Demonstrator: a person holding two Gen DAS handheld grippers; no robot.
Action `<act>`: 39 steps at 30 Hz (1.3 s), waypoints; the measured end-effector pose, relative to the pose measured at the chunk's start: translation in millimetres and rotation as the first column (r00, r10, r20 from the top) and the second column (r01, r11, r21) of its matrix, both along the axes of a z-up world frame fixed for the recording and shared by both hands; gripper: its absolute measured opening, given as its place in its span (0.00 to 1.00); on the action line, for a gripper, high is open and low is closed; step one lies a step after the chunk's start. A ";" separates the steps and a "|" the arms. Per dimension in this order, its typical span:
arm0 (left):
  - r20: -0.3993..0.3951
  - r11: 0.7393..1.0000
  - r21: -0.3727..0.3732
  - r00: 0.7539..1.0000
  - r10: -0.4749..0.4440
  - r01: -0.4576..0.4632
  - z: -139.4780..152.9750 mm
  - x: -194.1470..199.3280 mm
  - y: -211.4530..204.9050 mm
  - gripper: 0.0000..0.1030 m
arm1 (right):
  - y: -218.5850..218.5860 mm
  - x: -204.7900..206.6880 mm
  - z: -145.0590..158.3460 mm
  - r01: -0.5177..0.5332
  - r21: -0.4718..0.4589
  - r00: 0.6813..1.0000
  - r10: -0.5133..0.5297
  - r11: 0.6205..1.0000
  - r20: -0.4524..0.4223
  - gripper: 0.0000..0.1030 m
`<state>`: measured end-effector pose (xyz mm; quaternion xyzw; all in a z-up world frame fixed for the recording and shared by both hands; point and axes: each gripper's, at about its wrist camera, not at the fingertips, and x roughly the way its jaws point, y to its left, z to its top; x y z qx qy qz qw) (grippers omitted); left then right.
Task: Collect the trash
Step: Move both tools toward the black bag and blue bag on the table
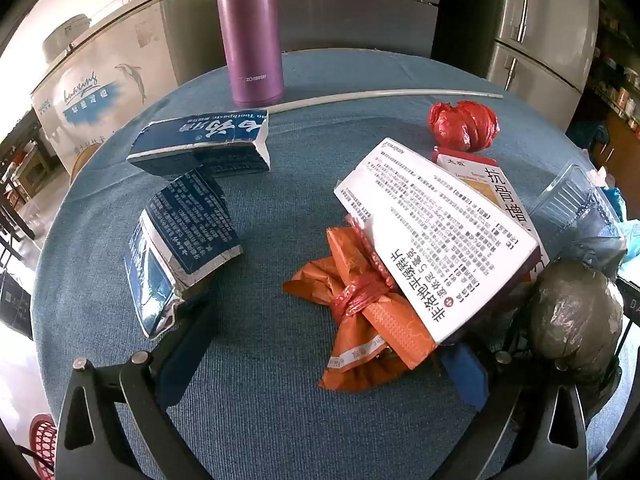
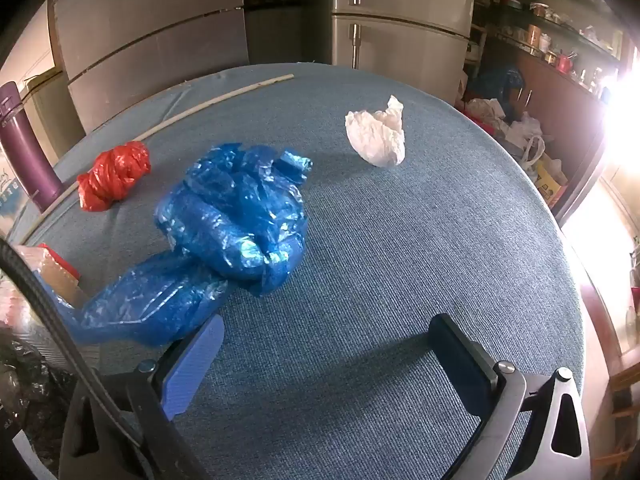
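Tabletop [image 2: 400, 240]: covered in blue woven cloth, matt, finely ribbed.
Blue bag [image 2: 232, 220]: thin plastic film, glossy, heavily creased.
Red bag [image 2: 114, 174]: crinkled plastic, shiny.
White wad [image 2: 378, 134]: looks like soft paper or thin film; cannot tell which.
Torn toothpaste carton [image 1: 184, 232]: printed card, silvery foil-like lining, reflective.
Medicine box [image 1: 436, 236]: smooth white card, slight sheen.
Orange wrapper [image 1: 368, 320]: creased, semi-matt, bound with a red plastic strip.
Purple flask [image 1: 250, 32]: smooth satin finish, seemingly coated metal.
Dark bag [image 1: 576, 312]: glossy wrinkled plastic.
Right gripper [image 2: 324, 360] pads [image 2: 192, 368]: matt blue, finely textured; frame dark, semi-matt, with bright metal pins.
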<state>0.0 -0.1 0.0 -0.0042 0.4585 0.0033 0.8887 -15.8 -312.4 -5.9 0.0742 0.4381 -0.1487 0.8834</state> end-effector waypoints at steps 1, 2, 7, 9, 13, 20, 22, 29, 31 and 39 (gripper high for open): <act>-0.001 1.000 -0.002 1.000 0.000 0.000 0.0 0.0 0.1 1.00 | 0.0 0.0 0.0 0.000 0.000 1.000 0.000 1.000 0.000 1.00; -0.001 1.000 -0.003 1.000 0.000 0.000 0.0 0.0 0.1 1.00 | 0.1 -0.1 0.1 0.000 0.000 1.000 0.000 1.000 0.000 1.00; -0.001 1.000 -0.002 1.000 0.000 0.000 0.0 0.0 0.1 1.00 | -0.1 0.1 -0.1 0.000 0.001 1.000 0.000 1.000 0.000 1.00; -0.001 1.000 -0.002 1.000 0.000 0.000 0.0 0.0 0.0 1.00 | -0.1 0.1 -0.1 0.000 0.001 1.000 0.000 1.000 0.000 1.00; -0.001 1.000 -0.002 1.000 0.000 0.000 0.0 0.0 0.0 1.00 | -0.1 0.1 -0.1 0.000 0.001 1.000 0.000 1.000 0.000 1.00; -0.040 1.000 0.000 0.999 0.008 -0.008 1.4 -3.8 -0.4 1.00 | 5.4 -3.3 0.5 -0.007 0.009 1.000 0.007 1.000 -0.018 1.00; -0.096 1.000 0.000 0.995 0.031 -0.031 4.1 -12.9 0.6 1.00 | 7.2 -12.4 1.7 -0.047 0.009 0.999 0.047 0.999 -0.024 1.00; -0.012 0.994 0.086 0.998 0.062 -0.061 42.9 -67.5 3.3 1.00 | 6.3 -51.2 7.4 -0.113 0.049 0.992 0.116 0.992 -0.057 1.00; 0.030 0.993 0.110 0.998 0.050 -0.053 58.7 -84.9 0.6 1.00 | 7.2 -63.5 16.1 -0.129 0.061 0.991 0.131 0.990 -0.024 1.00; 0.139 0.989 0.144 0.990 0.022 -0.042 110.9 -128.9 -7.6 1.00 | 18.1 -115.1 87.0 -0.198 0.072 0.971 0.185 0.978 0.150 1.00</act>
